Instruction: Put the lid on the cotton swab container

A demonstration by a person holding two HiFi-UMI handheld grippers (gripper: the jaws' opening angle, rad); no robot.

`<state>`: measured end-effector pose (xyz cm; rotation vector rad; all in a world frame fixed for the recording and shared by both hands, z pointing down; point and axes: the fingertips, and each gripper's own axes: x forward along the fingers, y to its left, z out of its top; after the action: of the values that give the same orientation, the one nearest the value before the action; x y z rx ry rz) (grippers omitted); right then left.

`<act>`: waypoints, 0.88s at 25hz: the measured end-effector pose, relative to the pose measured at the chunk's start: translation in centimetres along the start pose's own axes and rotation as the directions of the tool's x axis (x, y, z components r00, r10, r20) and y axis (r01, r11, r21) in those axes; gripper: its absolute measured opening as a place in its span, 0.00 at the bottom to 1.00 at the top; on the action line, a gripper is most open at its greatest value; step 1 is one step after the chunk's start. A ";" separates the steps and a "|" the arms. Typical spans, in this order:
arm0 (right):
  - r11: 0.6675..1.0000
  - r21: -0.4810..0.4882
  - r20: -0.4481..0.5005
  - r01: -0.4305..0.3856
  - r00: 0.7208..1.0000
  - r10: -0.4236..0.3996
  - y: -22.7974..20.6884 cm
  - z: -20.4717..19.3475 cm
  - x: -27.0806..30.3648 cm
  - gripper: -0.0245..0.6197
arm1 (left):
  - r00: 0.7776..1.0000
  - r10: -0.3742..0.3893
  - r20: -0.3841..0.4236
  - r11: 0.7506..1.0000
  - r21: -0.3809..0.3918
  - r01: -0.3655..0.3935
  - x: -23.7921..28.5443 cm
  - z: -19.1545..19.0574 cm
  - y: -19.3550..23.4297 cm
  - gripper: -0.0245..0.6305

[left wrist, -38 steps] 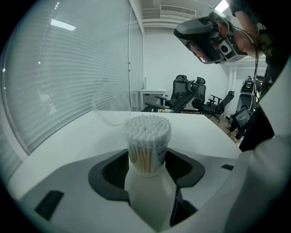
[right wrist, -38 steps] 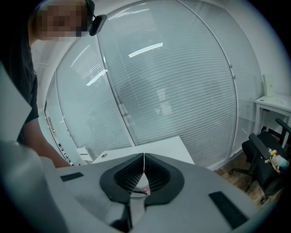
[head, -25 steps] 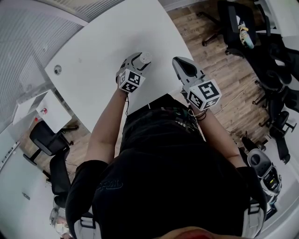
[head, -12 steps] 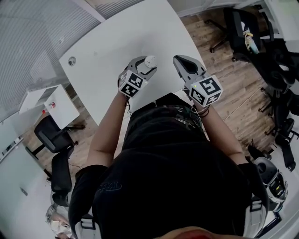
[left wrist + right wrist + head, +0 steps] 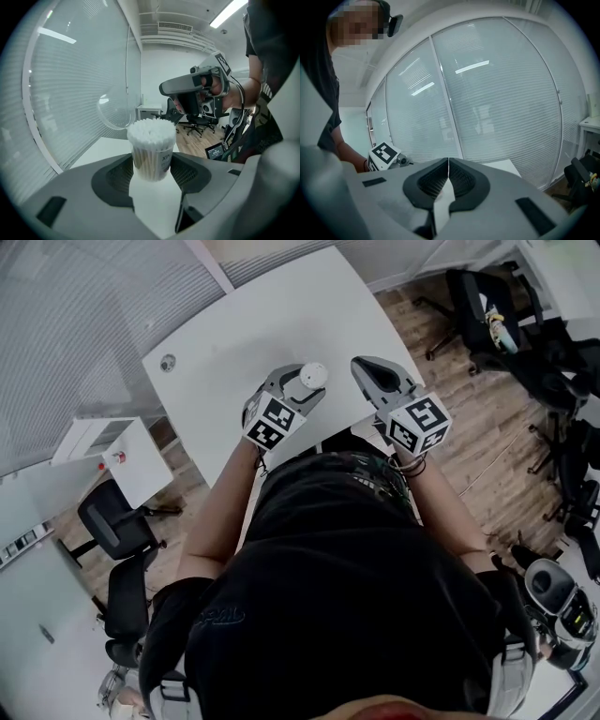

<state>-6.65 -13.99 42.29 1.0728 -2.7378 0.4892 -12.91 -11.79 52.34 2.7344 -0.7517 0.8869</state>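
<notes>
Your white surface point(image 5: 234, 324) fills the upper centre of the head view. Your left tool point(image 5: 298, 390), above it, pinches the cotton swab container point(image 5: 151, 150) upright, open and packed full. Your right tool point(image 5: 370, 371), just right of it, has its jaws pressed together. In the left gripper view a clear lid point(image 5: 115, 110) shows left of that tool's tip; you can't tell whether it's gripped.

I stand at a white table point(image 5: 234, 343) with a round cable grommet point(image 5: 168, 363) near its far corner. To the right lies wood-plank floor point(image 5: 469, 418), with several black office chairs point(image 5: 473, 296) on it. To the left I note another black chair point(image 5: 112, 526) and a small white cabinet point(image 5: 122, 451). A glass partition point(image 5: 511, 93) with closed horizontal blinds bounds the far side. The ceiling strip light point(image 5: 228, 12) is on.
</notes>
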 end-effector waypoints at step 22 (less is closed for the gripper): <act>0.993 0.058 0.058 -0.105 0.993 0.101 4.1 2.4 -7.6 0.08 | 0.984 -0.175 -0.017 0.979 0.099 0.176 -3.5 4.3 -9.1 0.43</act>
<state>-3.98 -7.24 37.02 0.9754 -2.8547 0.5691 -8.51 -3.84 46.74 2.8276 -0.4664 0.9183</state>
